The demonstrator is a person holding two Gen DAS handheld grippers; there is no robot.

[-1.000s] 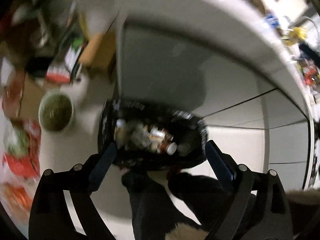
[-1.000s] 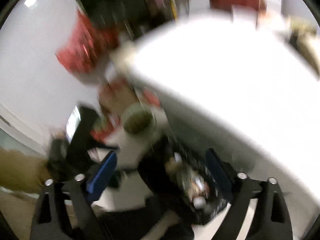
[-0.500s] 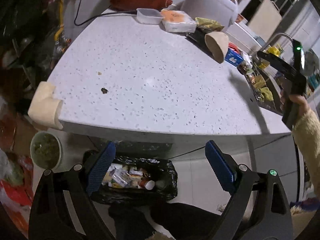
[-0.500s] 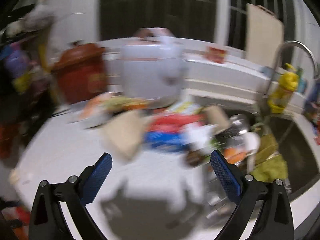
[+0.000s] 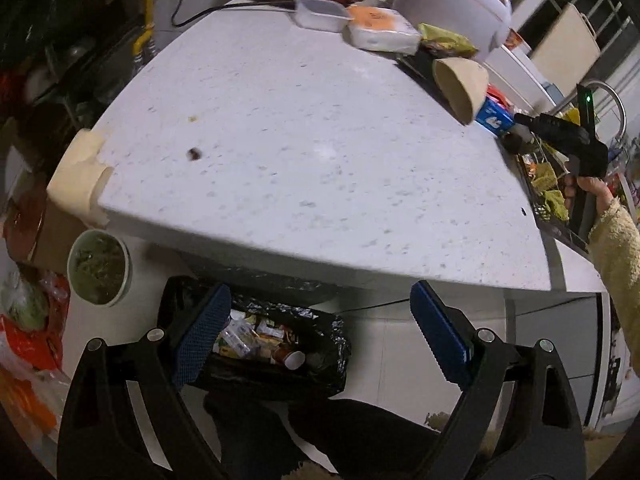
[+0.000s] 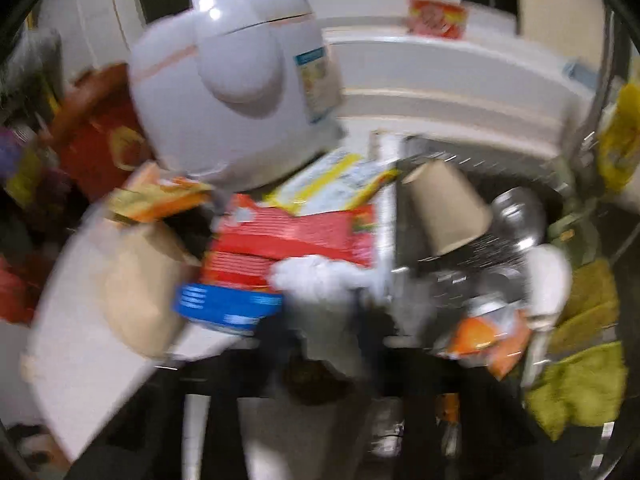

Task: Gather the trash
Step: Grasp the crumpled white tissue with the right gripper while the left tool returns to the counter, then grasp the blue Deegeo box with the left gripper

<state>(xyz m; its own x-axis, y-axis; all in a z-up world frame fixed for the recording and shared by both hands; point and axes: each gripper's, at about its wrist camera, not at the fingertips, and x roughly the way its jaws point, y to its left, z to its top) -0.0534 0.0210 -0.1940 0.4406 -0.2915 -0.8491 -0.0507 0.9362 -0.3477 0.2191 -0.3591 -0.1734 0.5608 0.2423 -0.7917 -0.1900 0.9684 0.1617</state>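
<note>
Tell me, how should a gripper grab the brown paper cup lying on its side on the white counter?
Probably across its round wall near the open rim. The brown paper cup lies tipped, its mouth facing the left gripper, so come from above, one finger on each side. Squeeze gently, since paper crushes.

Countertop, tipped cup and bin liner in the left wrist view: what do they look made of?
Countertop: probably stone or composite, white with fine specks, faint sheen. Tipped cup: likely paper, matte tan, thin rim. Bin liner: thin black plastic film, crinkled with glossy highlights.
</note>
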